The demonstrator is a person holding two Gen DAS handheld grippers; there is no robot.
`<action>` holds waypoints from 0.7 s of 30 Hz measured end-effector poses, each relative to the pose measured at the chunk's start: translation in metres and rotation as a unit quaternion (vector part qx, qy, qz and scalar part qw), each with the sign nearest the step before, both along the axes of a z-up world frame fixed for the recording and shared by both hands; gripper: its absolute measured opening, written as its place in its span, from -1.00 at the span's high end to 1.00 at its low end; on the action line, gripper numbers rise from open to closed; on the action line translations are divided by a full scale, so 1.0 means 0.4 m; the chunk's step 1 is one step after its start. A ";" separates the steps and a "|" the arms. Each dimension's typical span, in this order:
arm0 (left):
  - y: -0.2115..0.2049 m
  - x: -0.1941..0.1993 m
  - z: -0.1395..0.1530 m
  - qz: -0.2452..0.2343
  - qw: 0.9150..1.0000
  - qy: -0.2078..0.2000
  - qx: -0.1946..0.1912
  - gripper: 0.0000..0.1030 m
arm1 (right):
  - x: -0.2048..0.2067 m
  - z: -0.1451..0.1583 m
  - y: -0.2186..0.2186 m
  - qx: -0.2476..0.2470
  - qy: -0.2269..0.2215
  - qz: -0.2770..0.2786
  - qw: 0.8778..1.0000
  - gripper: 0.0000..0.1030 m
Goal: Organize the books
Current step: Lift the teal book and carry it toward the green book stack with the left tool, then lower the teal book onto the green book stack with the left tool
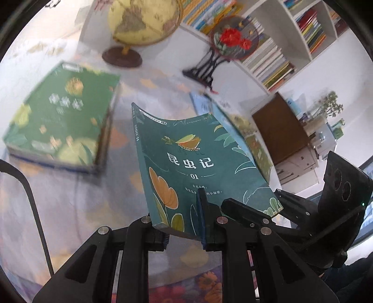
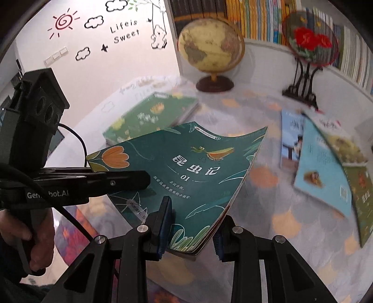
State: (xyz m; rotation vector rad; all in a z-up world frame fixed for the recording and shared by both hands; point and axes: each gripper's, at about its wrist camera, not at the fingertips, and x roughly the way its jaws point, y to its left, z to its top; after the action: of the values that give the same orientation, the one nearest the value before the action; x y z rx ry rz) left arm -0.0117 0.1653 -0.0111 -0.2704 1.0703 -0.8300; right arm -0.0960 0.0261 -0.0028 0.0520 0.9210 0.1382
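Note:
A teal paperback (image 1: 198, 158) with an insect and an orange flower on its cover hangs tilted above the table, bent slightly. My left gripper (image 1: 181, 223) is shut on its near edge, one pad on the cover and the other finger under it. In the left wrist view, my right gripper (image 1: 235, 207) clamps the book's lower right corner. In the right wrist view the same book (image 2: 186, 163) sits between the pads of my right gripper (image 2: 192, 230), which press on it. My left gripper (image 2: 130, 179) grips the flower corner from the left.
A stack of green books (image 2: 149, 114) lies on the flowered tablecloth (image 2: 268, 198) at the left. Light blue books (image 2: 321, 167) overlap at the right. A globe (image 2: 209, 46) and a round red-flower ornament on a stand (image 2: 310, 39) stand at the back before a full bookshelf (image 2: 256, 18). A hand (image 2: 39, 244) holds the left handle.

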 end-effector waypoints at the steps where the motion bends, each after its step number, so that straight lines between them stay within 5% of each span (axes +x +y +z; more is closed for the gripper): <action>1: 0.022 0.017 0.014 0.004 1.000 -0.006 -0.005 0.71 | 0.016 0.013 0.015 0.002 -0.006 -0.001 1.000 0.41; 7: 0.133 0.135 0.028 0.042 0.999 -0.022 0.000 0.71 | 0.156 0.039 0.116 0.024 -0.024 0.013 0.999 0.39; 21: 0.259 0.349 -0.082 0.069 0.997 0.016 0.008 0.70 | 0.425 -0.073 0.249 0.060 0.014 -0.022 0.998 0.38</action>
State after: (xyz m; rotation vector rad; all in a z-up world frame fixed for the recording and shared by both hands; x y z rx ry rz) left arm 0.1278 0.2689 -0.0439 -0.3416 1.0754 -0.6941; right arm 0.0741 0.1258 -0.0321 0.1849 0.9386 0.1526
